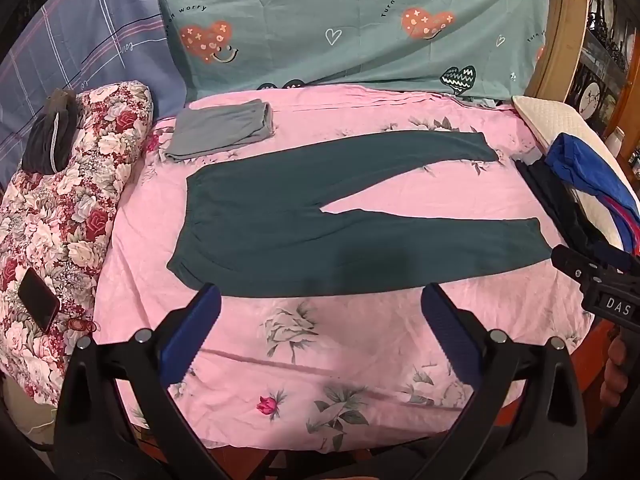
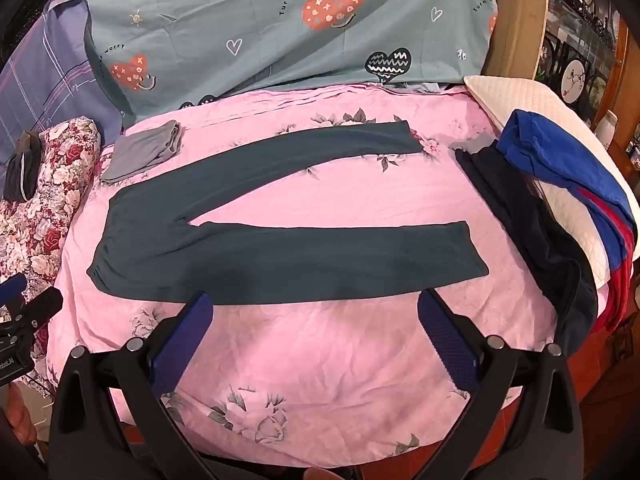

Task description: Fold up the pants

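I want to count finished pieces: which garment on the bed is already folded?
The grey one, a compact rectangle near the waistband of the green pants. Those lie spread flat, legs apart; the dark and blue clothes are loosely heaped at the right.

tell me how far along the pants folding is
Done: a grey garment already lies folded at the back of the bed. In hand: nothing; the left claw and right claw are both open, above the sheet near the green pants. Left: the green pants lie flat, legs apart, unfolded, and a dark pile waits.
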The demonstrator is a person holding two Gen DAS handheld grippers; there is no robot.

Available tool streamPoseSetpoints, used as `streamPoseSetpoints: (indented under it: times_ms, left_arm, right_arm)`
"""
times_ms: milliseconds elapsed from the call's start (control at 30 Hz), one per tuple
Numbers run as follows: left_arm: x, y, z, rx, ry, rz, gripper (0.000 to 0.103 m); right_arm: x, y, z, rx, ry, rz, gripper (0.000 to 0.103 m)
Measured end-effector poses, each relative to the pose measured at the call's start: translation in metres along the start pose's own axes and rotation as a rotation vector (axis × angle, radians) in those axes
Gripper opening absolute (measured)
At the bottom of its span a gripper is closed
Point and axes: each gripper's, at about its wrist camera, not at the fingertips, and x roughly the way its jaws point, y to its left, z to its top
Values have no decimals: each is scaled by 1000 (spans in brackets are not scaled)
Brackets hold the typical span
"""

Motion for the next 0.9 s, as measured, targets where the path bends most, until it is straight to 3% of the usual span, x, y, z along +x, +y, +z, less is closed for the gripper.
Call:
streamPoseSetpoints:
  times_ms: [900]
  left_arm:
    - [6,4,-6,0,7,-6,101]
  right_arm:
    - [3,5,-4,-19,20,3,102]
